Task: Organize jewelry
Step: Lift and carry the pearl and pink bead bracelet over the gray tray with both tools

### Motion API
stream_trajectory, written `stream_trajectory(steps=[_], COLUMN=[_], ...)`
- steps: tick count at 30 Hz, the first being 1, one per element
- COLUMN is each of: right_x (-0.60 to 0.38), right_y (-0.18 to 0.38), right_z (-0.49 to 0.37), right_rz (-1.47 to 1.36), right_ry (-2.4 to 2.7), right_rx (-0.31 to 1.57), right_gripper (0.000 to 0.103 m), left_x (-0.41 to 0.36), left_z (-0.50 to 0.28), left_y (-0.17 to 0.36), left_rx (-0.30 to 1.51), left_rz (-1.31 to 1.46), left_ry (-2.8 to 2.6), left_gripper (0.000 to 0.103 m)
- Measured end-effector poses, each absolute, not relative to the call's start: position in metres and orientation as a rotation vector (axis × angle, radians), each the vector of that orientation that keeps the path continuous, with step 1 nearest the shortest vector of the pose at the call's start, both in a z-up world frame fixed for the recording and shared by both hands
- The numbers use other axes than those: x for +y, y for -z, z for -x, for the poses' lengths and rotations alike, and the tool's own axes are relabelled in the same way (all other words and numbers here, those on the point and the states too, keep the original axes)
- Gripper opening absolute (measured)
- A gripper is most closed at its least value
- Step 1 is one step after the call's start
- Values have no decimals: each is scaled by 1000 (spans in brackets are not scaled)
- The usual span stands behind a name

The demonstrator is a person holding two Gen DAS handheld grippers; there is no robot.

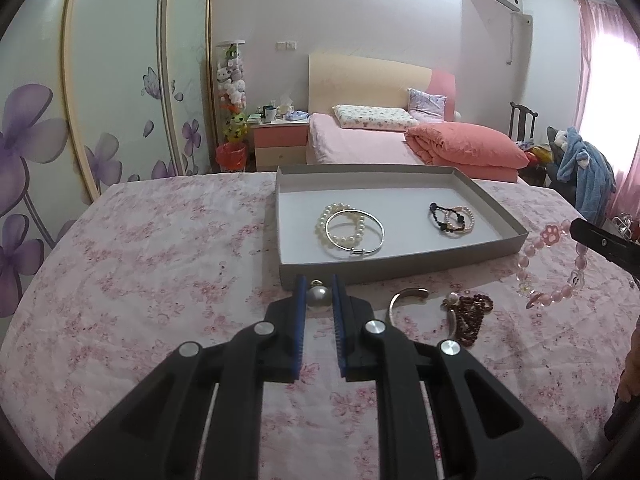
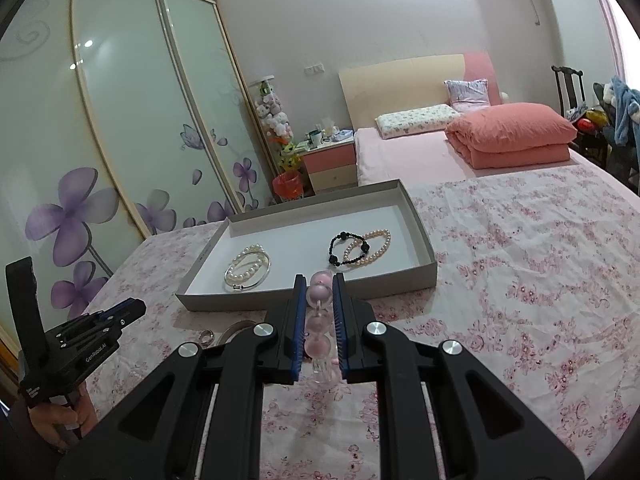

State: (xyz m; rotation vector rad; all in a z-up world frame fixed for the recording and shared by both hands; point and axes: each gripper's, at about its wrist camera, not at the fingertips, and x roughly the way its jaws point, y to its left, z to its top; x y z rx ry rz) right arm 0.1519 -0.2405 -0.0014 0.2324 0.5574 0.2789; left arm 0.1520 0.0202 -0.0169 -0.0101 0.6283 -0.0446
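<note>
Over floral bedspread (image 1: 160,260), left gripper (image 1: 319,292) clamps pearl pendant (image 1: 319,295).

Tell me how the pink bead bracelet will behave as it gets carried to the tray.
Pink bead bracelet, pinched in the right gripper: probably floppy, since its loop hangs slack. The round, glossy beads may slip between the pads. Likely to swing.

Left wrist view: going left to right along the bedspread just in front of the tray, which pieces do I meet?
Pearl pendant gripped in the left tongs → open metal cuff → dark red bead strand → pink bead bracelet hanging from the right tongs.
</note>
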Motion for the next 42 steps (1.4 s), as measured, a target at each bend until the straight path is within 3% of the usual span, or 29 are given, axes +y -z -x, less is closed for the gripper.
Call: stream_trajectory(steps=[26,42], right_x=[-208,-196], right_y=[-35,-57], right_z=[-135,-179], right_rz=[-125,-115], right_ry=[-272,-247], right_rx=[358,278], right_gripper=[14,14], left_x=[-22,-23], left_z=[-133,-186], left_y=[-18,-27], left_rx=[433,385], left_rz=[-39,-27], left_ry=[73,47], left_gripper=[14,14])
